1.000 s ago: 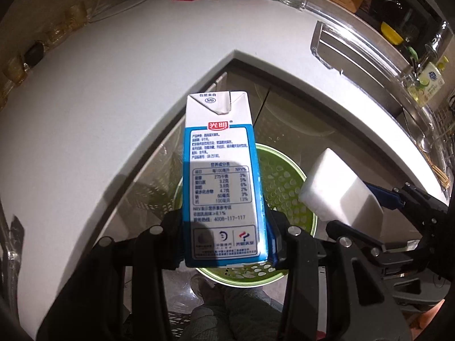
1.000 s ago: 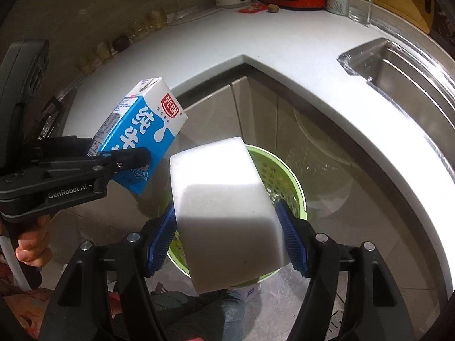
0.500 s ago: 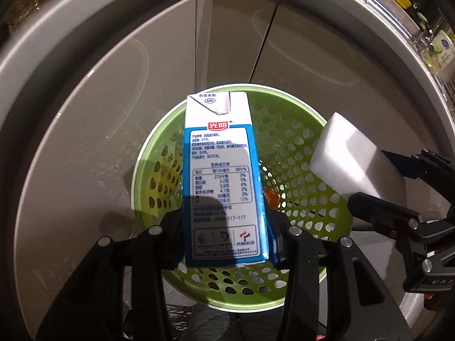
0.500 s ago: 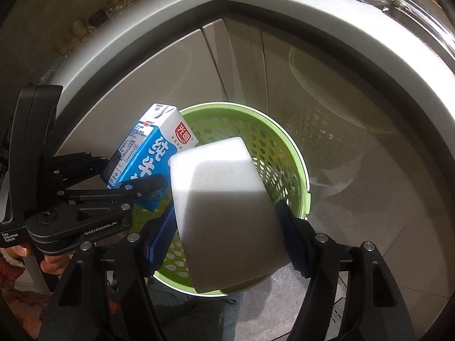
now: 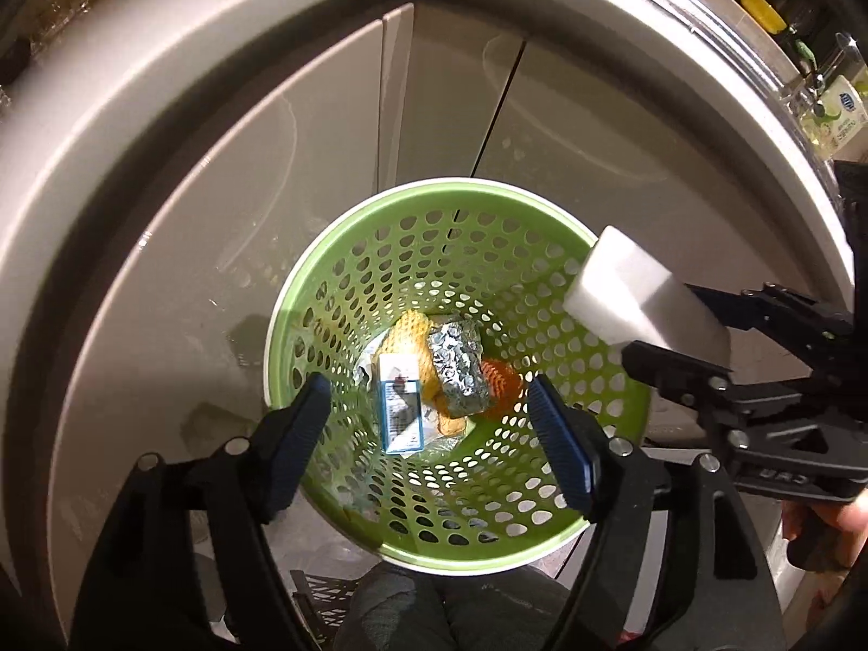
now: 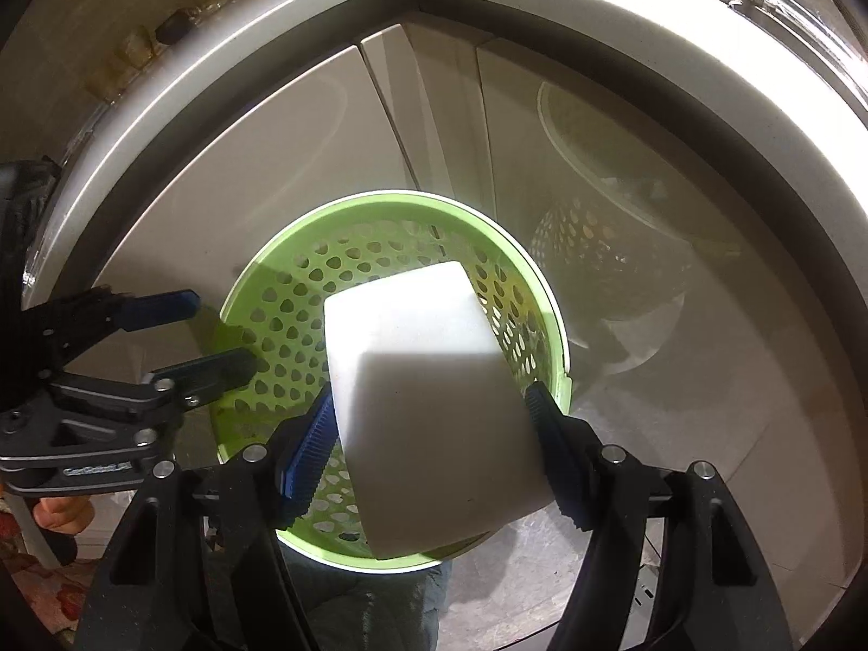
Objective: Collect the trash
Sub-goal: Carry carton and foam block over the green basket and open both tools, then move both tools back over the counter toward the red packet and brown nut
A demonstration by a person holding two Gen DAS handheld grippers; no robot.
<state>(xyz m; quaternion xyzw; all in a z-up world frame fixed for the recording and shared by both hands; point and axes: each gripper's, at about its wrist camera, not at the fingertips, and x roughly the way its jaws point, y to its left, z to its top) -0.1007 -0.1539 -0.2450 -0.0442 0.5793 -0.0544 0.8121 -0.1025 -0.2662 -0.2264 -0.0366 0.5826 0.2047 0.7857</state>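
Note:
A green perforated trash basket (image 5: 542, 249) stands on the floor below the counter; it also shows in the right wrist view (image 6: 282, 320). At its bottom lie the blue-and-white milk carton (image 5: 400, 407), a foil packet (image 5: 458, 369) and yellow and orange scraps. My left gripper (image 5: 428, 415) is open and empty above the basket. My right gripper (image 6: 431, 434) is shut on a white foam block (image 6: 428, 407) and holds it over the basket's right rim; the block also shows in the left wrist view (image 5: 634, 293).
Beige cabinet doors (image 5: 434, 108) and the white counter edge (image 5: 217, 27) curve behind the basket. The basket's reflection (image 6: 607, 249) shows on the right cabinet door. A dish soap bottle (image 5: 838, 114) stands on the counter at far right.
My left gripper opened and the milk carton fell to the bottom of the basket. Both grippers moved down from counter height to just above the basket. The right gripper kept hold of the foam block.

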